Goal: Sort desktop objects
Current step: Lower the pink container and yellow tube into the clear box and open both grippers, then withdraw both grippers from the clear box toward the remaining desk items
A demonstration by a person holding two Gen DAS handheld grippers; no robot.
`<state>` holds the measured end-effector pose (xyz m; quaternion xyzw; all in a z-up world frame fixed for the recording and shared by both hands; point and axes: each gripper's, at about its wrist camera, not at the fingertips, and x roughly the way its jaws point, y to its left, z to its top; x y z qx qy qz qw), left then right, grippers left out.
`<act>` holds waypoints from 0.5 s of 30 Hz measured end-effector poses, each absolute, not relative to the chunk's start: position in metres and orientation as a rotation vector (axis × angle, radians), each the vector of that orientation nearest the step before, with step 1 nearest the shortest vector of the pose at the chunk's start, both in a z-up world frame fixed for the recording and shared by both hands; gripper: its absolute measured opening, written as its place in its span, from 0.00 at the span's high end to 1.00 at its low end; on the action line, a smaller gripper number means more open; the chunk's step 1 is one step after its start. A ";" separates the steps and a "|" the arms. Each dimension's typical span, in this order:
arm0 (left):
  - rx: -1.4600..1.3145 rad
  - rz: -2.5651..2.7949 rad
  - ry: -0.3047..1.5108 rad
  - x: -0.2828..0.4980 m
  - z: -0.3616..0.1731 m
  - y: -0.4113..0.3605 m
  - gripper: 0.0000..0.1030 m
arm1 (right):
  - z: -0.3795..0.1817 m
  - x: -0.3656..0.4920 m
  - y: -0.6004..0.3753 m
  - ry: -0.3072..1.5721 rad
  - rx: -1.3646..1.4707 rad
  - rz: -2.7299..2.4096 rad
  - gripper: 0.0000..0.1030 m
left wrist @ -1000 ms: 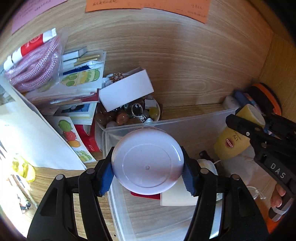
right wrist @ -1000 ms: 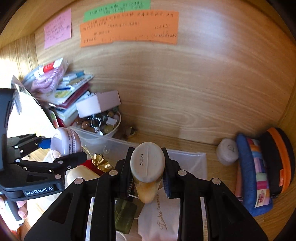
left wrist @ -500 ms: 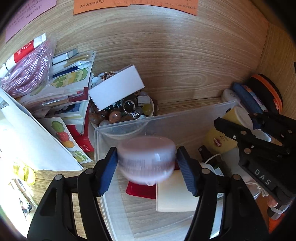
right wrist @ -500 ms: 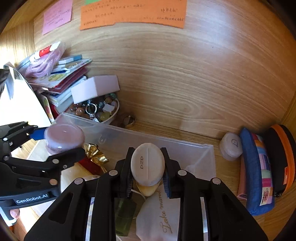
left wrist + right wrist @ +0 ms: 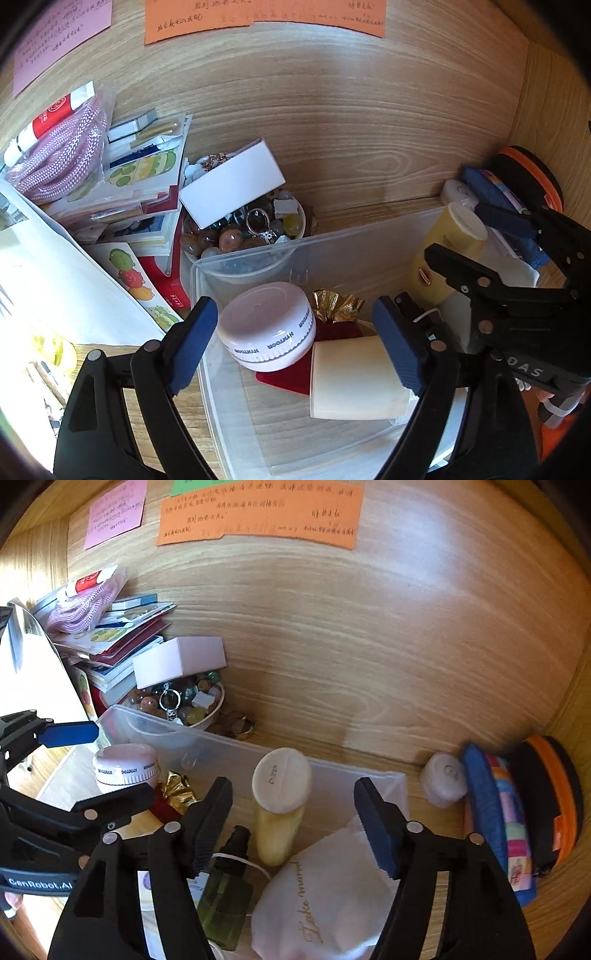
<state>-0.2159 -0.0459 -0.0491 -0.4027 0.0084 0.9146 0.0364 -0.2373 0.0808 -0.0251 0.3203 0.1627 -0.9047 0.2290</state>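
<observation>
A clear plastic bin [image 5: 258,254] stands on the wooden desk. My left gripper [image 5: 295,332] is open above it; a pink-white round jar [image 5: 267,326] rests inside the bin between the fingers, free of both pads. My right gripper [image 5: 293,821] is open too; a yellow bottle with a white cap [image 5: 279,805] stands upright in the bin [image 5: 332,775] between its fingers, untouched. The jar [image 5: 125,768] and the bottle [image 5: 443,254] each show in the other view. The bin also holds a cream tub [image 5: 354,376], a gold-topped red pouch [image 5: 338,317], a green spray bottle [image 5: 227,890] and a white drawstring bag [image 5: 332,893].
A bowl of beads and trinkets [image 5: 243,229] with a white box [image 5: 232,188] on it sits behind the bin. Stacked books and packets [image 5: 122,184] stand at left. Pouches [image 5: 517,812] and a small white jar [image 5: 441,781] lie at right. Wooden walls close in behind and at right.
Both grippers lowered into the bin and opened. The left let go of the pink jar and the right let go of the yellow bottle; both things now rest in the bin.
</observation>
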 end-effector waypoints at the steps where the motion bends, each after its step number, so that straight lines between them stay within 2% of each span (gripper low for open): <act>1: -1.233 2.809 0.023 -0.216 -0.049 -0.046 0.16 | -0.023 -0.237 0.082 0.446 0.876 -2.492 0.35; 3: -1.230 2.805 0.014 -0.214 -0.049 -0.049 0.16 | -0.019 -0.236 0.085 0.438 0.867 -2.499 0.30; 8: -1.241 2.789 0.014 -0.208 -0.047 -0.051 0.13 | -0.008 -0.233 0.090 0.450 0.810 -2.529 0.29; 12: -1.254 2.757 0.012 -0.203 -0.047 -0.048 0.10 | 0.005 -0.224 0.095 0.504 0.746 -2.590 0.22; 15: -1.242 2.761 -0.024 -0.193 -0.039 -0.053 0.09 | 0.014 -0.216 0.101 0.523 0.719 -2.614 0.21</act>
